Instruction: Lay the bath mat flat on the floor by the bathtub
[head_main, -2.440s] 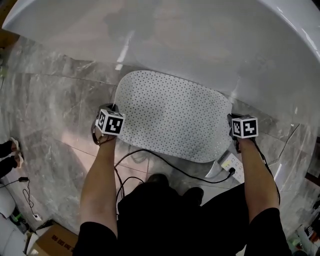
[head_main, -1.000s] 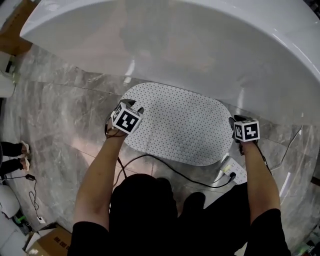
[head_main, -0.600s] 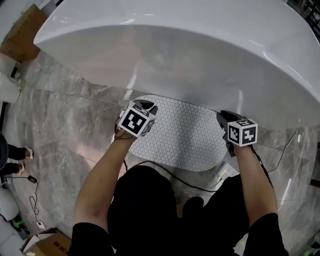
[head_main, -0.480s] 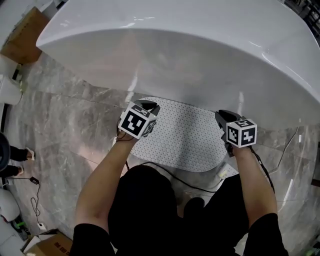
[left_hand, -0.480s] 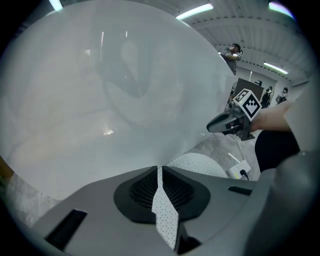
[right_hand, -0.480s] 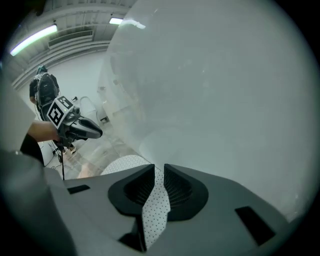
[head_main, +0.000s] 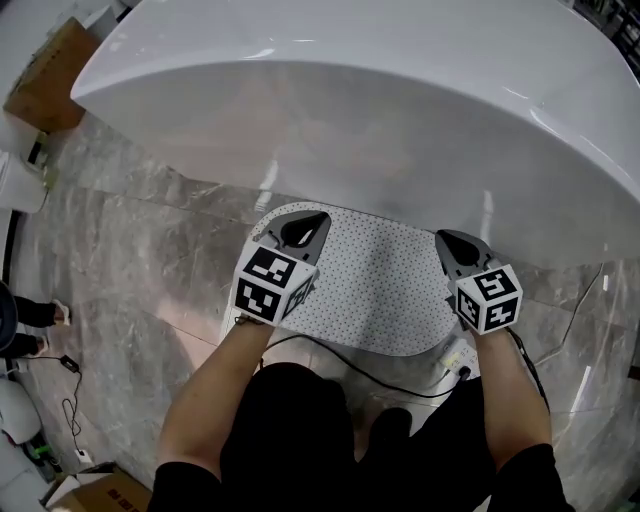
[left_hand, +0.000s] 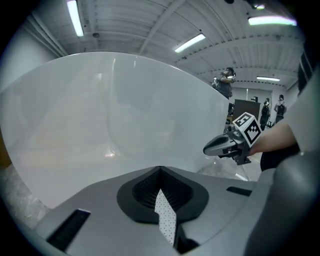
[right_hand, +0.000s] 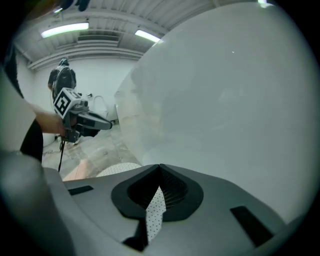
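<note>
The white dotted bath mat (head_main: 370, 280) lies flat on the grey marble floor, right against the white bathtub (head_main: 380, 110). My left gripper (head_main: 305, 228) hovers above the mat's far left end and my right gripper (head_main: 452, 245) above its far right end. Both point at the tub wall. Their jaws have just been closing and are now shut with nothing between them. In the left gripper view a sliver of mat (left_hand: 165, 220) shows below the left gripper (left_hand: 160, 170). The right gripper view shows the same mat (right_hand: 156, 212) under the right gripper (right_hand: 160, 167).
A white power strip (head_main: 455, 355) with a black cable (head_main: 340, 355) lies at the mat's near right corner. Cardboard boxes (head_main: 45, 75) sit at the far left. Another person's feet (head_main: 40, 315) are at the left edge. People (left_hand: 225, 82) stand beyond the tub.
Both grippers have lifted off the ends of the mat and moved up toward the tub. Their jaws have closed. The mat stays flat on the floor.
</note>
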